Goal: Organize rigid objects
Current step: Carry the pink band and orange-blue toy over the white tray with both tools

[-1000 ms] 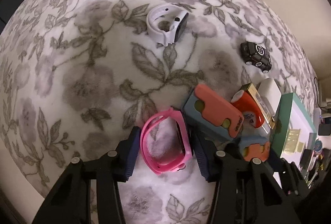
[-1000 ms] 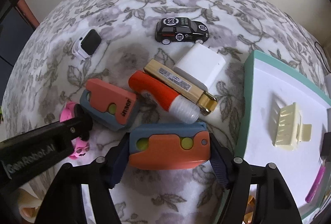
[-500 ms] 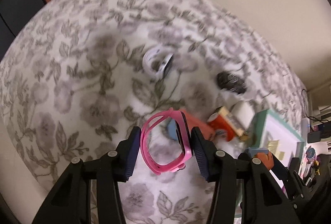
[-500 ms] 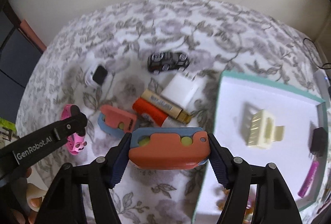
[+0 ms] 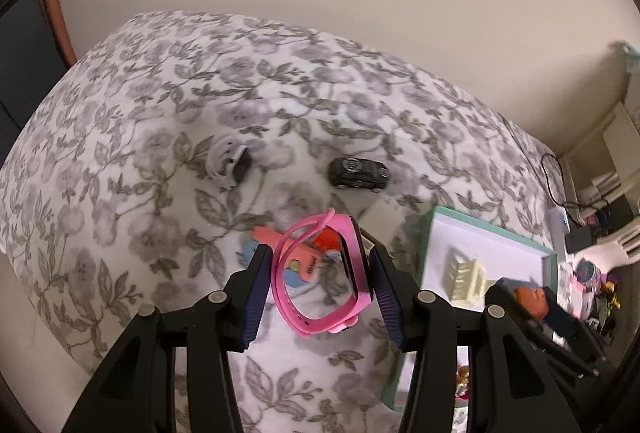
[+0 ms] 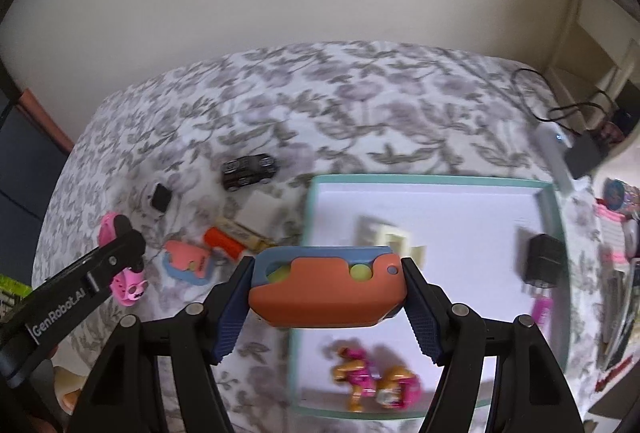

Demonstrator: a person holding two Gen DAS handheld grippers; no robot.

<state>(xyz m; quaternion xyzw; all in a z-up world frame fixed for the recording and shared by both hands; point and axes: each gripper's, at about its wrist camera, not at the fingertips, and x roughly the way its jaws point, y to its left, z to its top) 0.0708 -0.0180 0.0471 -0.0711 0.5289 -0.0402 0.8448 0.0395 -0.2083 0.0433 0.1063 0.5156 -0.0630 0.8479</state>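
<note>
Left gripper (image 5: 318, 283) is clamped on the pink watch (image 5: 320, 273), centre frame, held face-to-strap; the loop's long axis runs up-down. Band likely light and springy, could squirm.

Right gripper (image 6: 326, 297) pinches the orange-blue case (image 6: 326, 289) by its ends, long axis horizontal, over the teal tray (image 6: 554, 209) edge. Probably rigid, slick plastic.

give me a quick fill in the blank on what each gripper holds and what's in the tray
The left gripper is shut on a ___ watch.
The right gripper holds an orange and ___ toy.
The black toy car lies on the ___ bedspread.
The cream clip lies inside the ___.

Missing: pink; blue; floral; tray
</note>
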